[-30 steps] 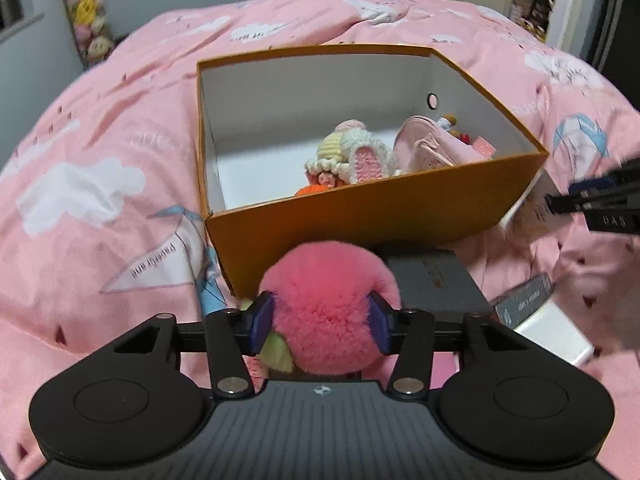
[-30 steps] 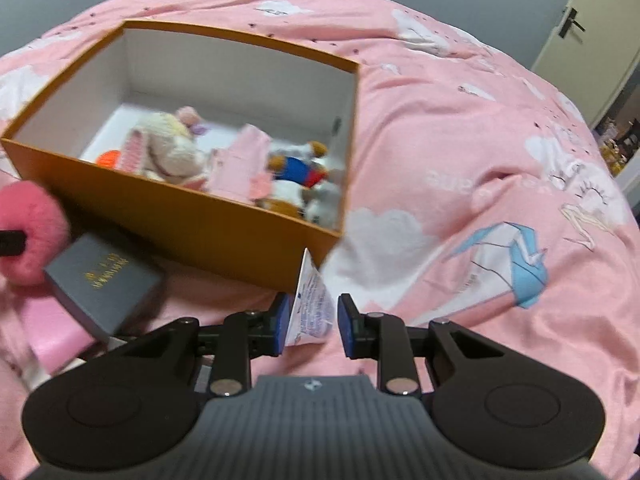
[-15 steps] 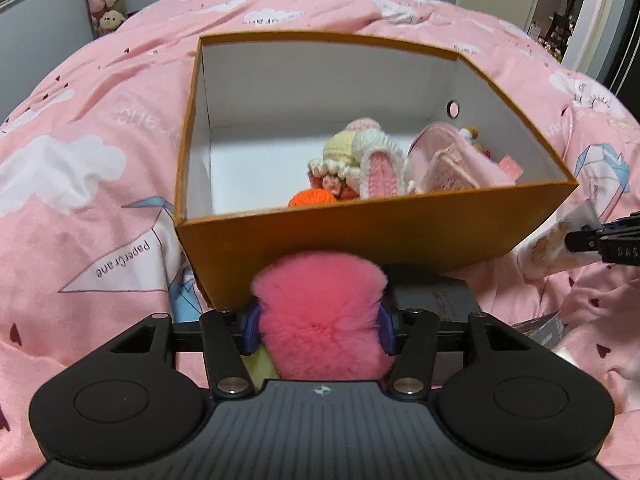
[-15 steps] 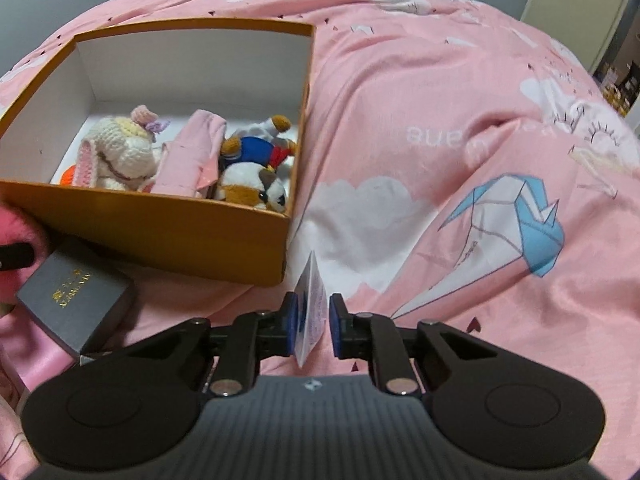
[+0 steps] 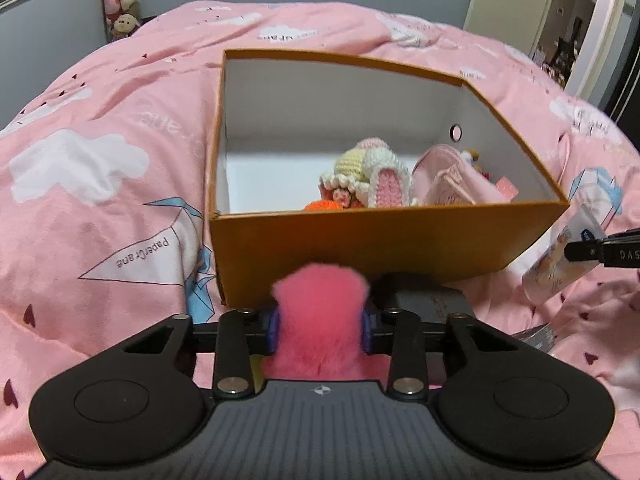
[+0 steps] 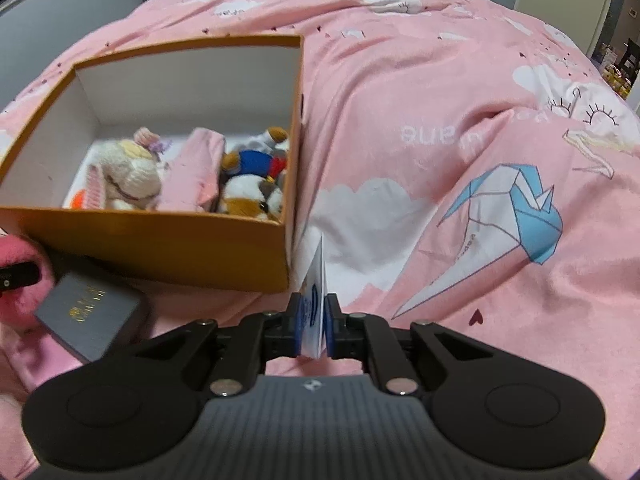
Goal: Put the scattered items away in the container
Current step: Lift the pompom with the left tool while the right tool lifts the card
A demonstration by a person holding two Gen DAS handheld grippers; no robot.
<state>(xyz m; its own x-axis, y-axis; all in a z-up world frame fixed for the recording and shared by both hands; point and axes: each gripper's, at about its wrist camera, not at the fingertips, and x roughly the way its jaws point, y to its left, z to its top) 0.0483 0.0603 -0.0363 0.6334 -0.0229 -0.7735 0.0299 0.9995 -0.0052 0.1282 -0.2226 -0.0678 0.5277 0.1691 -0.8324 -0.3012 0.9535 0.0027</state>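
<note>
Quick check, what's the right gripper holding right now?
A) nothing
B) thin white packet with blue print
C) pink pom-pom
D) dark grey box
B: the right gripper has its jaws closed on the thin white packet beside the orange box; the left gripper holds the pink pom-pom.

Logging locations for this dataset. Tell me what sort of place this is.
Most likely a bedroom: a pink cloud-print duvet covers a bed, plush toys are stacked in the corner, and a door stands behind. The orange box sits on the bedding.
</note>
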